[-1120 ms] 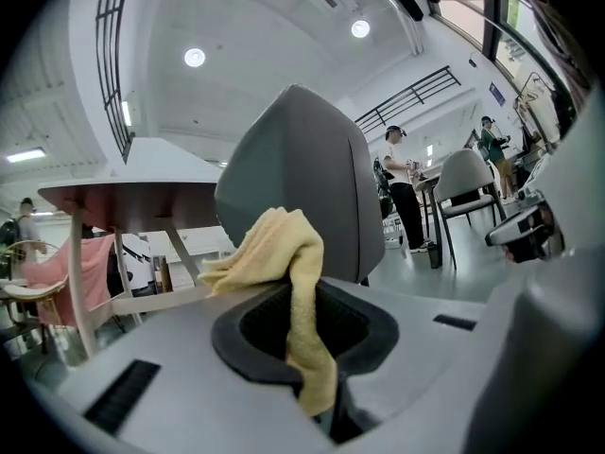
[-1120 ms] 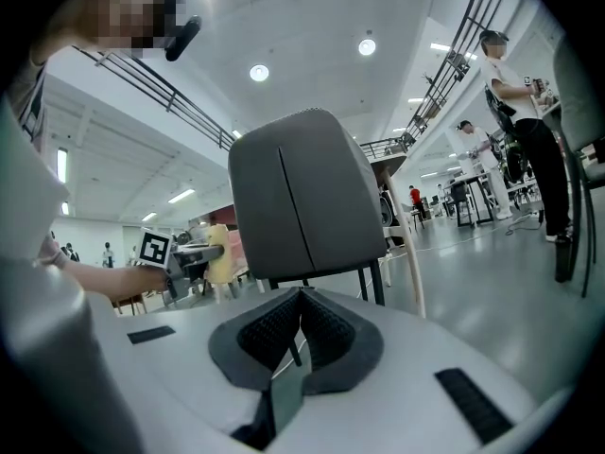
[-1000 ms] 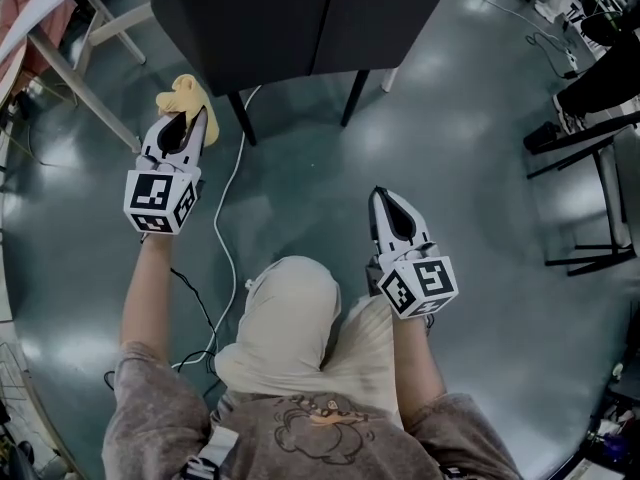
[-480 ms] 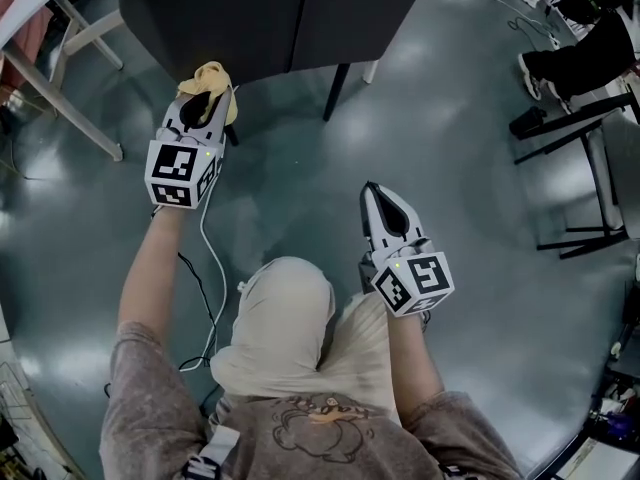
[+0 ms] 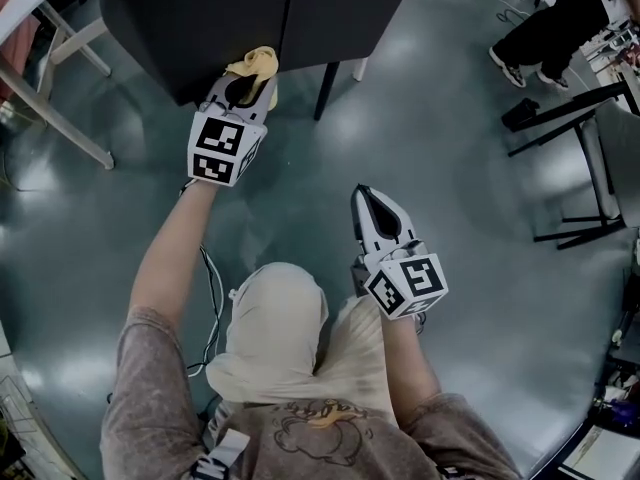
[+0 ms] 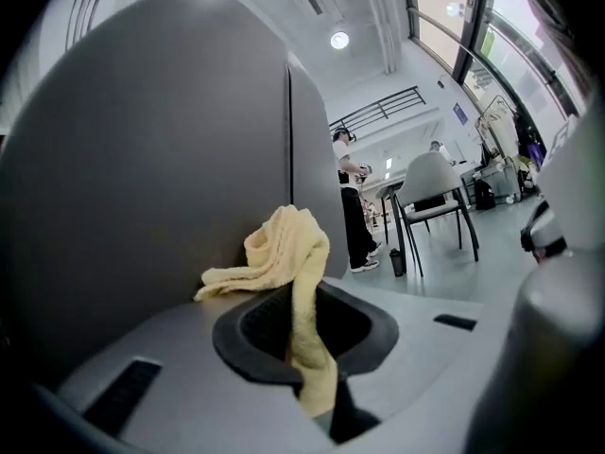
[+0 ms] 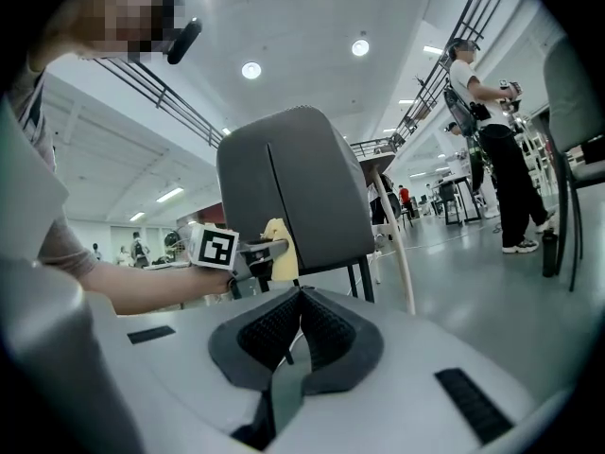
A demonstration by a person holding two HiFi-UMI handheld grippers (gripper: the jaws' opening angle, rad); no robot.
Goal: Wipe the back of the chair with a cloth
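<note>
One dark grey chair (image 5: 200, 18) stands at the far side. One cloth (image 5: 257, 63), pale yellow and crumpled, lies against the chair back's lower edge. Of the two grippers, the left gripper (image 5: 247, 83) is clamped on that cloth. The right gripper (image 5: 367, 196) hangs nearer, jaws pressed together, empty.

The chair back (image 5: 250, 13) walls off the way ahead of the left claw (image 5: 250, 80), whose cloth (image 5: 256, 64) sits close against it. Ahead of the right claw (image 5: 363, 192) (closed, nothing in it) the floor (image 5: 470, 168) lies open, one chair leg (image 5: 326, 90) near. A white frame (image 5: 62, 123) bars the far left.
</note>
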